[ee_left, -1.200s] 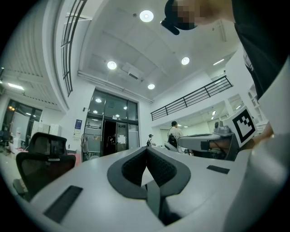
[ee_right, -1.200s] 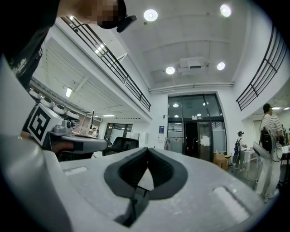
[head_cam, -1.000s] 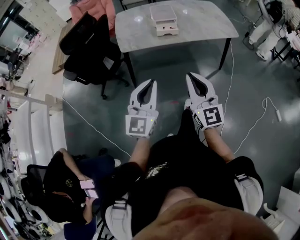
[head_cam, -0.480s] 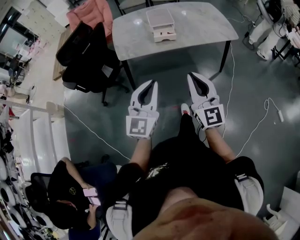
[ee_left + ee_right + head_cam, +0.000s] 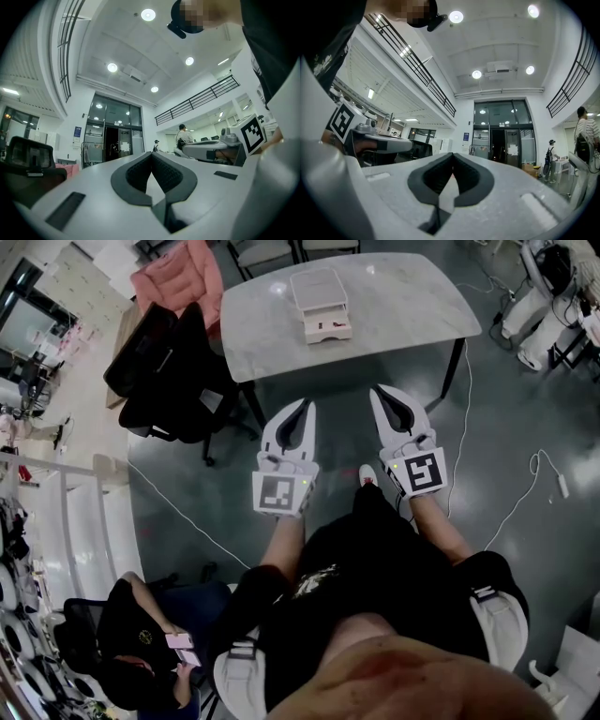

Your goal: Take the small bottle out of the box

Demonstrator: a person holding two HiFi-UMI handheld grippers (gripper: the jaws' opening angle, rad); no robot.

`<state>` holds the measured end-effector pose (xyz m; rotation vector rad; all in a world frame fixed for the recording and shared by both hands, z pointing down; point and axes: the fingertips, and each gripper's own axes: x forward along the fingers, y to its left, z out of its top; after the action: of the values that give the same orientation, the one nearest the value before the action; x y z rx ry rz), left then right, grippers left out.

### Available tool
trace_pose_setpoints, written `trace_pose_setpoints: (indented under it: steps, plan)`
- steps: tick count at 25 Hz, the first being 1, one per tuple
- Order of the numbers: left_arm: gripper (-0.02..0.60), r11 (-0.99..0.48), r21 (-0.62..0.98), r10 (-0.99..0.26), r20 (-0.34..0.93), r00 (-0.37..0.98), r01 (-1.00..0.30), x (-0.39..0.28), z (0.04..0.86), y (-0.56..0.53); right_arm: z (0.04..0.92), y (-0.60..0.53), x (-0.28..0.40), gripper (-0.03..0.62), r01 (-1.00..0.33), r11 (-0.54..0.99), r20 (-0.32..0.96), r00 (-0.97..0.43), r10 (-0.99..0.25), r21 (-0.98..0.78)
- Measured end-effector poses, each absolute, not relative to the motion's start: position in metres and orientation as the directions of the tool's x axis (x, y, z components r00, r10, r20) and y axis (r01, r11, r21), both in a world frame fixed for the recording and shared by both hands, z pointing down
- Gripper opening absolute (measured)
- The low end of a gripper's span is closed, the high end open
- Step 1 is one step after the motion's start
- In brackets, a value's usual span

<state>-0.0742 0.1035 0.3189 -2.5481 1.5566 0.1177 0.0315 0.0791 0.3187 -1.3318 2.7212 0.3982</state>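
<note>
A pale box [image 5: 322, 296] with a smaller part at its front stands on the grey table [image 5: 403, 306] at the top of the head view. No small bottle shows in any view. Both grippers hang over the floor, short of the table's near edge and apart from the box. My left gripper [image 5: 307, 405] is shut with nothing in it; its dark pads [image 5: 140, 176] meet at the tips. My right gripper [image 5: 376, 390] is shut and empty too, with its pads [image 5: 464, 180] touching. Both gripper views look up at the hall's ceiling and doors, not at the table.
Black office chairs [image 5: 169, 362] and a pink chair [image 5: 183, 273] stand left of the table. White cables [image 5: 511, 498] lie on the dark floor. A seated person with a phone [image 5: 141, 629] is at the lower left. White equipment [image 5: 548, 296] stands at the right.
In the head view the table and box have slid downward, nearer to the grippers. Both grippers stay shut, side by side.
</note>
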Motion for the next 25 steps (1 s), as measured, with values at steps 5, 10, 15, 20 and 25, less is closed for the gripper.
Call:
trace_pose_setpoints:
  steps: [5,10,15,20,25]
  plan:
    - [0.014,-0.423,-0.084,-0.891,-0.142,0.431,-0.902,-0.069,0.311,0.057,0.31,0.029,0.028,-0.003,-0.754,0.622,-0.187,-0.656,-0.732,0.209]
    - [0.014,-0.373,-0.076,-0.913,-0.148,0.38,-0.925,-0.078,0.306,0.005,0.305,-0.022,0.02,-0.003,-0.73,0.651,-0.182,-0.683,-0.708,0.208]
    - [0.014,-0.351,-0.069,-0.925,-0.131,0.358,-0.934,-0.072,0.31,-0.043,0.316,-0.076,0.025,-0.003,-0.709,0.68,-0.158,-0.705,-0.691,0.188]
    - [0.014,-0.32,-0.062,-0.938,-0.116,0.326,-0.945,-0.069,0.312,-0.09,0.319,-0.126,0.035,-0.003,-0.691,0.693,-0.144,-0.722,-0.677,0.206]
    - [0.014,-0.295,-0.082,-0.946,-0.118,0.303,-0.952,-0.054,0.308,-0.131,0.316,-0.168,0.054,-0.003,-0.678,0.711,-0.12,-0.734,-0.668,0.187]
